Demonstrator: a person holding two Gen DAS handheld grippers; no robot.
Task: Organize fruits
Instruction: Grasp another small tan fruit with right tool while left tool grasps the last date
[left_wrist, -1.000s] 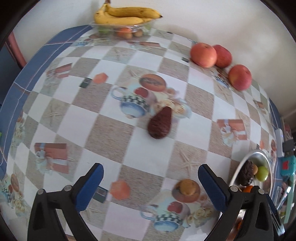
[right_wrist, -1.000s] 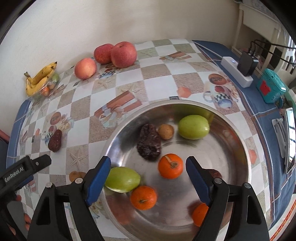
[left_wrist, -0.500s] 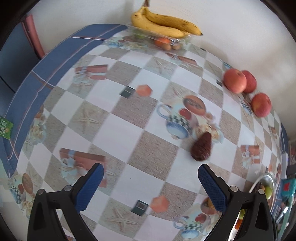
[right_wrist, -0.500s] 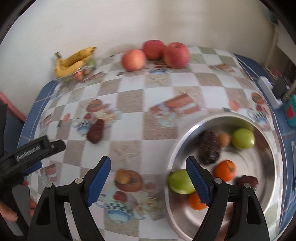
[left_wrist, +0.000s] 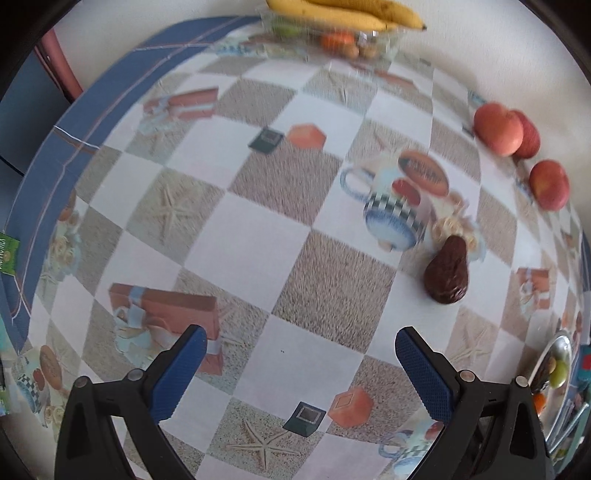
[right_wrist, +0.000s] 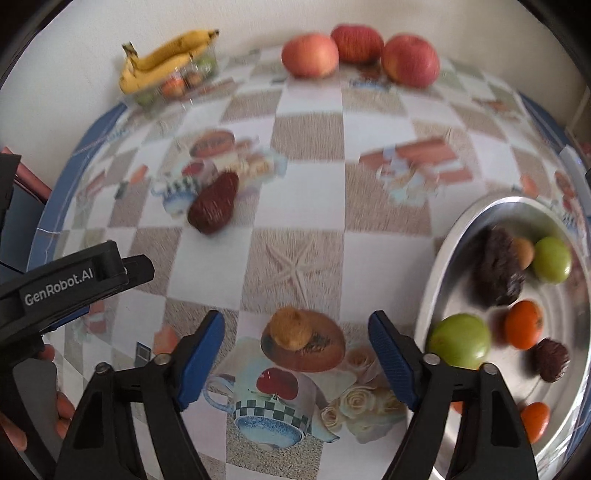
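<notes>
Both grippers empty, jaws spread wide. Right gripper (right_wrist: 295, 354) hangs low over the table with a small brown fruit (right_wrist: 290, 328) just ahead, roughly centred between its fingers, sitting on the printed tablecloth (right_wrist: 306, 177). Metal bowl (right_wrist: 443, 266) is just to its right, already holding green, orange and dark fruits. Left gripper (left_wrist: 295, 365) points at bare cloth; the dark avocado (left_wrist: 447, 273) lies ahead and off to its right, well apart from it. Three apples (right_wrist: 354, 51) and bananas (right_wrist: 166, 59) sit at the far wall edge.

My read: the small brown fruit looks light, round, likely to roll if nudged, so close across its widest part, fingers level with its middle. Avocado looks wrinkled, probably soft, grip the fat end gently, it may bruise
</notes>
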